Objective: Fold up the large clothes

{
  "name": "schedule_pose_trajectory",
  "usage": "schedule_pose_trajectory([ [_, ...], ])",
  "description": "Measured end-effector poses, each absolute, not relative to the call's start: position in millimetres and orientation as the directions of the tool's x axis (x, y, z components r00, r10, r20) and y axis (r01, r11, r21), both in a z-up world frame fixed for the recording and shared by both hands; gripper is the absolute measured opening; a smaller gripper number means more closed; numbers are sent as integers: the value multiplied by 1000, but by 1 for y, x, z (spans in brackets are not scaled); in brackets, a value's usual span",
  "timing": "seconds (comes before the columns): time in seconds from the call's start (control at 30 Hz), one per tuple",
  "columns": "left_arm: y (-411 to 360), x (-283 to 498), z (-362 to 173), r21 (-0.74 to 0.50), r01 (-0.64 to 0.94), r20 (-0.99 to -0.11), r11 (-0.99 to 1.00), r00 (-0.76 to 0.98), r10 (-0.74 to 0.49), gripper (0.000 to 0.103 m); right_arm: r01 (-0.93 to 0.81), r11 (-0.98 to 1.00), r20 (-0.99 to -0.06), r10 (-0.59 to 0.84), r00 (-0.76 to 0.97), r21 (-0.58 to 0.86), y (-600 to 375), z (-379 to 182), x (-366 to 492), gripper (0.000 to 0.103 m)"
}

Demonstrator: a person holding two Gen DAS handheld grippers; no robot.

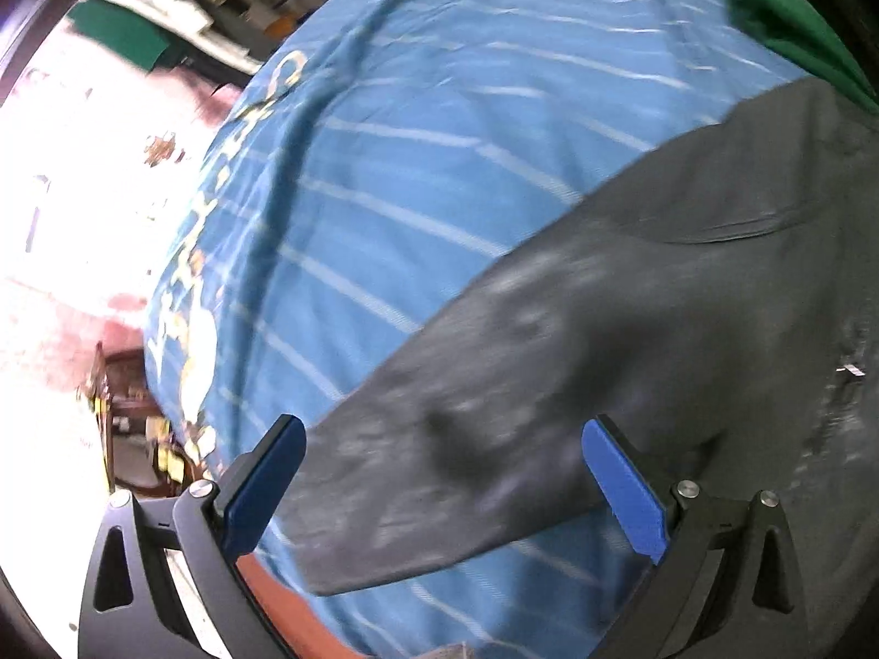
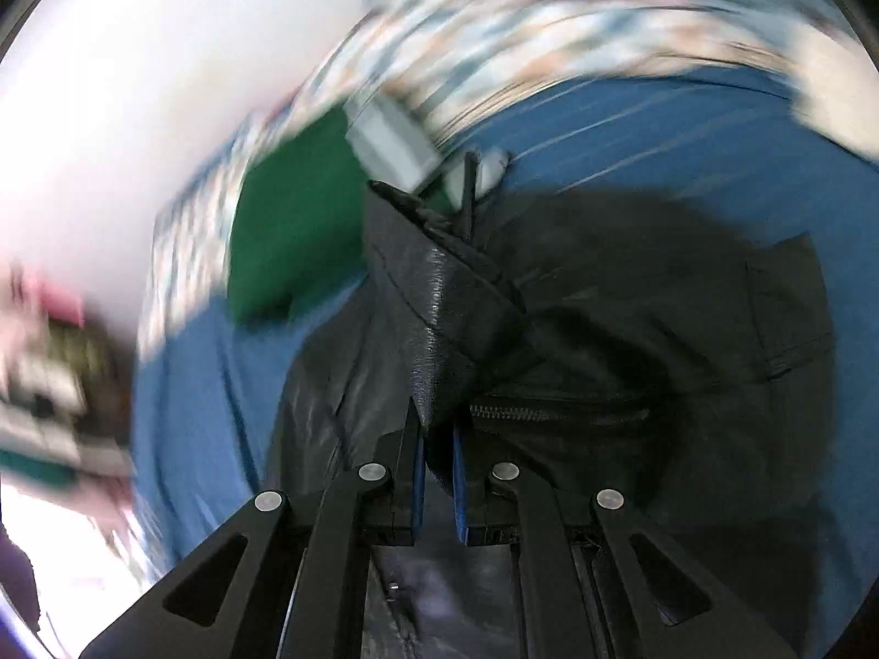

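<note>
A black leather-look jacket (image 1: 632, 362) lies on a blue striped bedsheet (image 1: 417, 154). In the left wrist view one sleeve runs down toward the bed's near edge. My left gripper (image 1: 439, 439) is open and empty, its blue pads either side of that sleeve just above it. In the right wrist view the jacket (image 2: 686, 329) shows its zip and a pocket. My right gripper (image 2: 438, 428) is shut on a raised fold of the jacket (image 2: 445, 307), which stands up from between the pads.
A green cloth (image 2: 296, 230) lies at the jacket's far side and shows at the top right in the left wrist view (image 1: 791, 27). A patterned quilt (image 2: 549, 38) lies beyond. The bed's edge and a bright floor (image 1: 82, 219) are left.
</note>
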State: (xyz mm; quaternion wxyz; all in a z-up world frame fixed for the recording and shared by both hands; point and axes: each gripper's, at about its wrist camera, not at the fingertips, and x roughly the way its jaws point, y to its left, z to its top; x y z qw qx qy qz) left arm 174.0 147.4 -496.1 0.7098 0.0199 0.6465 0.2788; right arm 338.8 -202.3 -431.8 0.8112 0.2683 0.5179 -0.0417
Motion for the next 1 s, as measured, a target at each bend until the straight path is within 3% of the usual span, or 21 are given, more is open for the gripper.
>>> schedule_pose_trajectory([
  [0.13,169,153,-498,402,-409,-903,819,-27,429,103,90,974,-951,182,252,210,-71,-505,369,11],
  [0.2,177,145,-498,397,-426,-907,813,-46,419,103,-16,988,-974,154,168,153,-32,-529,363,29],
  [0.23,183,139,-497,385,-441,-913,811,-57,403,103,-42,980,-968,199,155,194,-29,-527,362,43],
  [0.33,199,116,-493,320,-487,-942,813,-70,329,103,-41,935,-922,354,157,352,-45,-498,346,72],
  [0.43,210,90,-498,164,-568,-986,807,-64,155,103,-11,932,-916,359,177,363,-84,-467,308,75],
  [0.57,227,61,-525,-82,-719,-994,690,5,-112,102,122,942,-949,304,86,313,-152,-471,252,75],
  [0.67,245,38,-565,-275,-869,-935,412,141,-327,102,203,935,-957,290,26,289,-192,-487,216,75],
  [0.77,270,22,-585,-311,-935,-921,172,253,-295,100,268,925,-960,280,-6,269,-204,-509,195,75],
  [0.87,297,22,-578,-258,-963,-953,80,240,-184,75,315,910,-960,279,15,269,-193,-514,192,75],
  [0.93,311,29,-568,-221,-969,-971,109,208,-117,34,322,909,-963,269,32,265,-178,-514,193,75],
  [1.0,326,45,-550,-235,-950,-972,204,233,-35,12,313,912,-964,264,44,264,-160,-514,196,75],
])
